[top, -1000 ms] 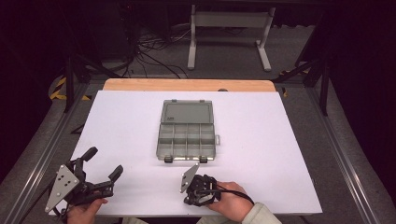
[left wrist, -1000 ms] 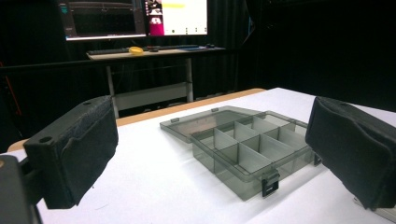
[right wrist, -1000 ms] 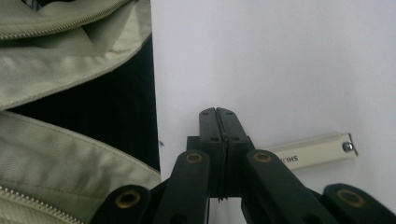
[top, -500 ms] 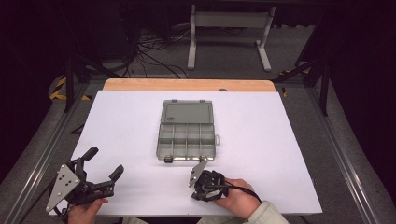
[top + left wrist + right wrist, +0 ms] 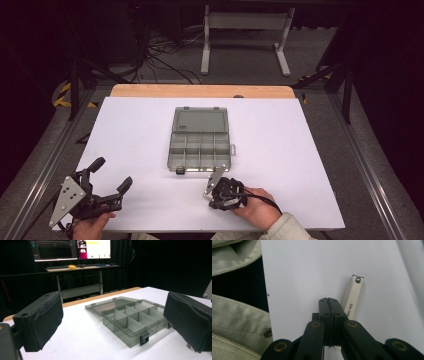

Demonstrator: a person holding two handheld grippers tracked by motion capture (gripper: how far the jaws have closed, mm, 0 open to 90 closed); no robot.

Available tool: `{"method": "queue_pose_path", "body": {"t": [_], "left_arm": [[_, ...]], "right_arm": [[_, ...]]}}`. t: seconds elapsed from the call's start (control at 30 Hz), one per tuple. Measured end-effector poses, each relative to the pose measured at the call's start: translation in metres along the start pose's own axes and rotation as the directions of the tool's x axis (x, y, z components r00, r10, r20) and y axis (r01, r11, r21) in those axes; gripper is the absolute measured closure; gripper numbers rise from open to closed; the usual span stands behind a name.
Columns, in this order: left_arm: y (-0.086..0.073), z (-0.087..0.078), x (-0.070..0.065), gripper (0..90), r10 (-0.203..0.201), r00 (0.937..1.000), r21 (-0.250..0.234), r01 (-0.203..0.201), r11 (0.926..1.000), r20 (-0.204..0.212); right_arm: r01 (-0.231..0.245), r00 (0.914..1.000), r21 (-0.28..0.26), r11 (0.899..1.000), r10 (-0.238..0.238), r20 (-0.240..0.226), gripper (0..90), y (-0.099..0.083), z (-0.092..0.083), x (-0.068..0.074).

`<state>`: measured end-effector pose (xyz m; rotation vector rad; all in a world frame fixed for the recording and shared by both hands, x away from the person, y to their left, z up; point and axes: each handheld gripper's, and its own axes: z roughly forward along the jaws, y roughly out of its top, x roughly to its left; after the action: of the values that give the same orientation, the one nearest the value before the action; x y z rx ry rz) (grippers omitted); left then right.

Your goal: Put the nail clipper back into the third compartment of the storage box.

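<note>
Right jaws: pressed flat together on the right gripper (image 5: 328,303), no gap between the 2 black pads; nothing visibly held between them.
Left jaws: spread wide on the left gripper (image 5: 107,175), empty; the open box sits framed between its 2 pads in the left gripper view.
Nail clipper: silver nail clipper (image 5: 353,297) lies flat on the white table (image 5: 130,135), just beside the right jaws and partly tucked under them.
Clipper axis: long axis runs nearly parallel to the shut jaws; the riveted end points away from the gripper body, the other end is hidden beneath the linkage. Lettering runs along its length.
Right hand: right hand (image 5: 257,207) holds its gripper at the near edge of the table, just in front of the box, gripper turned down toward the surface.
Left hand: left hand (image 5: 90,227) holds its gripper at the near left corner, well apart from the box.
Container: grey translucent organizer box (image 5: 200,150) at table centre, lid (image 5: 200,120) folded back flat on the far side.
Contents: tray divided into 8 compartments in 2 rows, all bare as far as visible.
Latches: 2 dark clasps on the near wall.
Sleeve: pale jacket sleeve (image 5: 234,322) with zip and snap, seen in the right gripper view.
</note>
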<state>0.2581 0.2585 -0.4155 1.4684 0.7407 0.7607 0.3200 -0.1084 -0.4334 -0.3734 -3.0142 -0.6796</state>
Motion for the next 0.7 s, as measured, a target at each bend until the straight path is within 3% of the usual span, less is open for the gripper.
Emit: {"method": "queue_pose_path", "body": {"t": [0.47,0.7], "left_arm": [[0.000,0.000,0.000,3.5,0.004,1.0000,0.001,-0.004,1.0000,-0.001],[0.000,0.000,0.000,3.6,0.001,1.0000,-0.001,-0.001,1.0000,-0.001]], "right_arm": [[-0.015,0.9990,-0.020,1.000,0.016,0.043,90.0,-0.001,-0.001,-0.011],[-0.009,0.9991,-0.021,1.000,0.010,0.042,90.0,-0.002,-0.001,-0.013]]}}
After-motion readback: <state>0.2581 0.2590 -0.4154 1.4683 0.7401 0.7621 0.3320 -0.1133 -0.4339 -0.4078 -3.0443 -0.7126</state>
